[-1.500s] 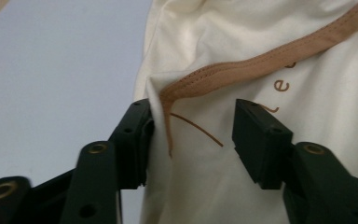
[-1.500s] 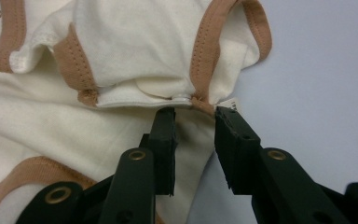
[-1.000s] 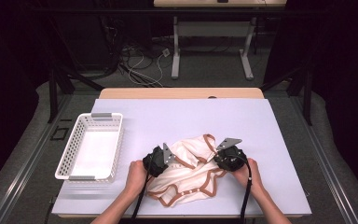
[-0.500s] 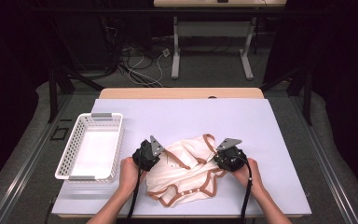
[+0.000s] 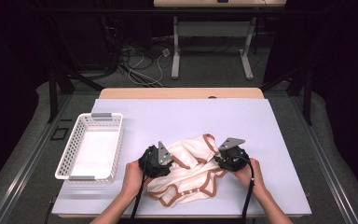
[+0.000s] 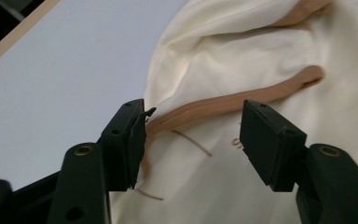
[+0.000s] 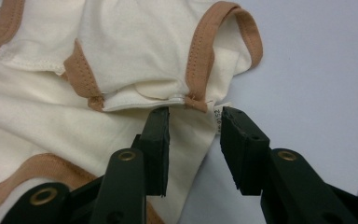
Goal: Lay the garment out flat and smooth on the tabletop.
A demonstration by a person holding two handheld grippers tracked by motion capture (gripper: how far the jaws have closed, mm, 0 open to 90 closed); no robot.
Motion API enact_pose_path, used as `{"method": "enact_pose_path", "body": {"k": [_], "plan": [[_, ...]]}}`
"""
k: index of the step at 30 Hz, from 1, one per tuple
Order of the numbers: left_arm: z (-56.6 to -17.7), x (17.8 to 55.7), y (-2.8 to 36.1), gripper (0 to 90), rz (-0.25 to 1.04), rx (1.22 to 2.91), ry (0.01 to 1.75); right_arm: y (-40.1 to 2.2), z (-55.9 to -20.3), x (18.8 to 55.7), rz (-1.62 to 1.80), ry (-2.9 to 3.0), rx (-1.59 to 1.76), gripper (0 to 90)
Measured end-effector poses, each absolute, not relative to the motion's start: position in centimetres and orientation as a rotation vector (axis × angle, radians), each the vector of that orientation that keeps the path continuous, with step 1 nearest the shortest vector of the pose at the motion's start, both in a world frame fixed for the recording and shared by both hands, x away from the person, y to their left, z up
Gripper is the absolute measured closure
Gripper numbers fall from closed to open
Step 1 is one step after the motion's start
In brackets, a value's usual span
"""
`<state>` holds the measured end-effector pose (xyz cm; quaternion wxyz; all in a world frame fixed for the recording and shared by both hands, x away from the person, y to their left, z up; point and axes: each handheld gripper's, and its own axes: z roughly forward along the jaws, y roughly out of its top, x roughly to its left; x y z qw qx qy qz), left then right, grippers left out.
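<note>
The cream bodysuit (image 5: 186,170) is left crumpled on the bench (image 5: 270,140); the left claw (image 6: 193,135), just opened, and right claw (image 7: 193,140) are spread over its edges, nothing pinched, presumably for regripping.

Close view along the left gripper (image 6: 193,140), whose two black fingers (image 6: 128,142) rise from the bottom edge and have just been opening. A wide gap now separates them. In that gap and beyond it lies a cream baby bodysuit (image 6: 261,60). Its tan trim band (image 6: 223,103) runs across from beside the left finger. The pale table (image 6: 70,60) spreads beyond the left finger.
</note>
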<state>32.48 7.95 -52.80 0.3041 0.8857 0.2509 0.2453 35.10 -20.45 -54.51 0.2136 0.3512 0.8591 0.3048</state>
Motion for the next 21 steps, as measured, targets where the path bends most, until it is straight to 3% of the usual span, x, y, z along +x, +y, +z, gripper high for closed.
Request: {"method": "enact_pose_path", "body": {"k": [5,15,18,21], "plan": [[-53.1,31.8,6.6,37.8,0.597,2.389,0.596,-20.4,-54.5,35.3,0.845,2.39,1.011,59.1],[-53.8,31.8,6.8,37.3,0.458,2.501,0.658,-20.5,-55.5,35.8,0.918,2.367,1.099,52.8],[-54.4,32.4,7.1,41.2,0.378,2.498,0.66,-20.5,-55.5,36.1,0.945,2.401,1.13,63.9],[-54.4,32.2,7.2,60.9,0.314,2.507,0.604,-20.5,-55.5,35.9,0.958,2.423,1.141,81.6]]}}
